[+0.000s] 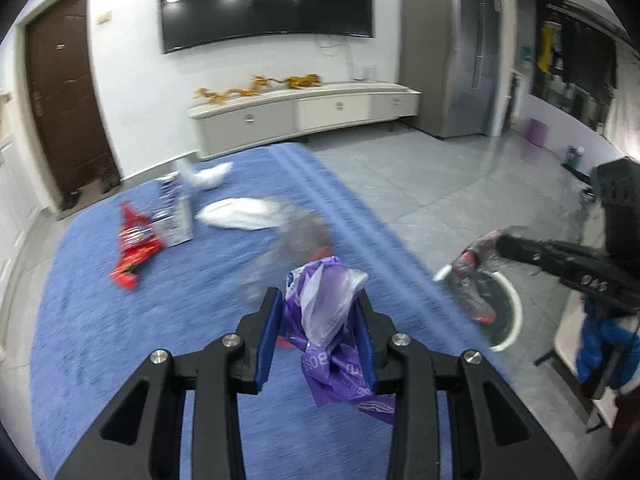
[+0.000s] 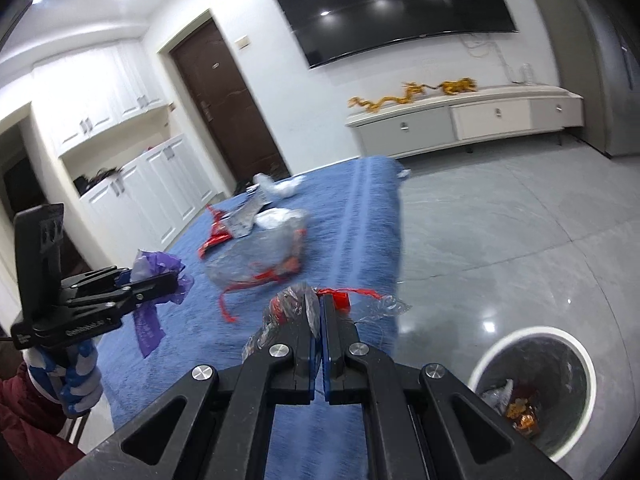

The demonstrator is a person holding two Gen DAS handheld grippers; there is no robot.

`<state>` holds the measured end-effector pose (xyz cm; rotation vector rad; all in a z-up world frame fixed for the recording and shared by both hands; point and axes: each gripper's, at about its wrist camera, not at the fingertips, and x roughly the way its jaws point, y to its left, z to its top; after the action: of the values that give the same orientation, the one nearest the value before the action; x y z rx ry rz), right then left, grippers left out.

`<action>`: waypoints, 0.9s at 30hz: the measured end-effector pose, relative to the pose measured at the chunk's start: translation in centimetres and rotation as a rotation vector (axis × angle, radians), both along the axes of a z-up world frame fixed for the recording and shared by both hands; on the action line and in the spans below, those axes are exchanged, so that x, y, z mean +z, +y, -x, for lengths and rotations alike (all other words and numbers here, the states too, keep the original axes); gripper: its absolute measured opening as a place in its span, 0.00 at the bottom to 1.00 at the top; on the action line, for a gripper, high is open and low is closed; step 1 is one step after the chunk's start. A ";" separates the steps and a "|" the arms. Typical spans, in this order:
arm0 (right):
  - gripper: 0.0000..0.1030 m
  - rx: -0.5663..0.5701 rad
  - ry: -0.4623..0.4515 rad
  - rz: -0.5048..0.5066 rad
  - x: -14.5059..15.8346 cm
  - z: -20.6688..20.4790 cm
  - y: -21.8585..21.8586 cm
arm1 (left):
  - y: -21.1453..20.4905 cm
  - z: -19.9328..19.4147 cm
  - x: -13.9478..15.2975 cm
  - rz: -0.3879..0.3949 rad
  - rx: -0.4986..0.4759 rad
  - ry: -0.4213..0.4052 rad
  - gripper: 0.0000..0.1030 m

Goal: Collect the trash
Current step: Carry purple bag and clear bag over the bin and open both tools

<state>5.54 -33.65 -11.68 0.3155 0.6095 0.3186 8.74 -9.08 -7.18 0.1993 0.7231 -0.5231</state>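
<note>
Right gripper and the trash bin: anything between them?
Nothing stands between: right gripper, shut on a clear wrapper, has only the blue cloth's edge and bare floor before the bin, right wrist view.

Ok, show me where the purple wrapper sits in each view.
Left wrist: the purple wrapper is bottom centre, pinched in the left gripper.
Right wrist: the same wrapper is at the left edge, hanging from that gripper above the blue cloth.
Shared landmark: the red wrapper on the cloth.
</note>
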 end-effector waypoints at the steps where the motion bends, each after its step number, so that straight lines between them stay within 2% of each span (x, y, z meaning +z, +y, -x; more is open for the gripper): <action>1: 0.03 -0.026 0.002 -0.004 -0.3 0.5 -1.0 | -1.0 -0.1 0.1 0.000 -0.024 0.005 0.32; 7: 0.03 -0.213 0.037 0.028 -2.4 3.4 -7.0 | -9.5 -0.5 -0.6 -0.035 -0.191 0.044 0.32; 13: 0.03 -0.404 0.158 0.087 -6.5 4.8 -12.6 | -19.5 -0.8 -3.7 -0.099 -0.349 0.125 0.32; 18: 0.03 -0.483 0.245 0.046 -10.4 4.2 -16.1 | -26.8 -1.6 -7.2 -0.164 -0.417 0.192 0.34; 25: 0.04 -0.542 0.349 -0.003 -14.7 2.5 -19.4 | -31.9 -3.7 -11.3 -0.165 -0.430 0.315 0.37; 26: 0.08 -0.546 0.358 0.003 -15.1 2.6 -19.5 | -32.3 -4.1 -11.7 -0.158 -0.430 0.337 0.39; 27: 0.21 -0.553 0.371 0.011 -15.5 2.5 -19.7 | -32.6 -4.5 -12.1 -0.154 -0.427 0.355 0.40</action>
<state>3.06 -53.35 -27.18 0.5224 0.8574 -0.2827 13.23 -41.67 -19.29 0.4163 1.0765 -0.9251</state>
